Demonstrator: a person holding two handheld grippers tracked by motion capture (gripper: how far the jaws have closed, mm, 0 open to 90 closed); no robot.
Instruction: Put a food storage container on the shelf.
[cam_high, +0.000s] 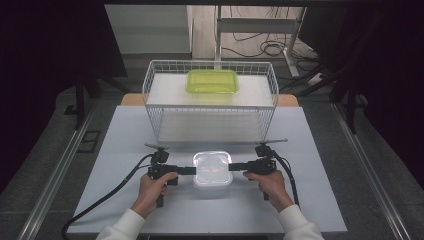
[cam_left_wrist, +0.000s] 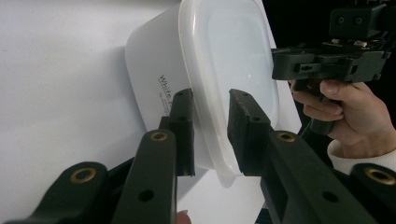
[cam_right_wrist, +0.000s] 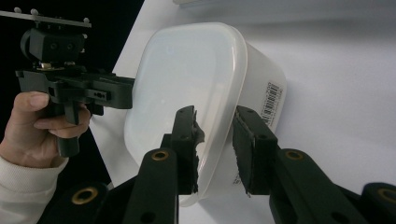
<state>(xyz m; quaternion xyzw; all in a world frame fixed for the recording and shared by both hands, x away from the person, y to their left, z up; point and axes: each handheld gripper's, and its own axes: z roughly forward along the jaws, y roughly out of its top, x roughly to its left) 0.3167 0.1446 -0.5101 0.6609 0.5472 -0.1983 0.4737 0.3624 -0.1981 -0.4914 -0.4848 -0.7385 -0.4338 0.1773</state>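
Jaws of left gripper (cam_high: 192, 170) and right gripper (cam_high: 232, 166) pinching opposite rim edges of the lidded white plastic container (cam_high: 212, 169) on the table (cam_high: 120, 150), risking slippage or lid popping under uneven lift.

Print on tub (cam_left_wrist: 159, 88) wall — tongs-hidden

Translucent white rectangular plastic container with rounded corners (cam_high: 212, 169) — sits upright on white tabletop, near-centre, just in front of wire basket. Matching translucent lid on top, rim overhanging body all round. Long sides run left-right. Printed lettering "White…" on one side wall (cam_left_wrist: 164, 88), barcode label on opposite side wall (cam_right_wrist: 272, 101). Nothing visible inside through cloudy plastic — walls frosted, lid faintly glossy with soft reflection.
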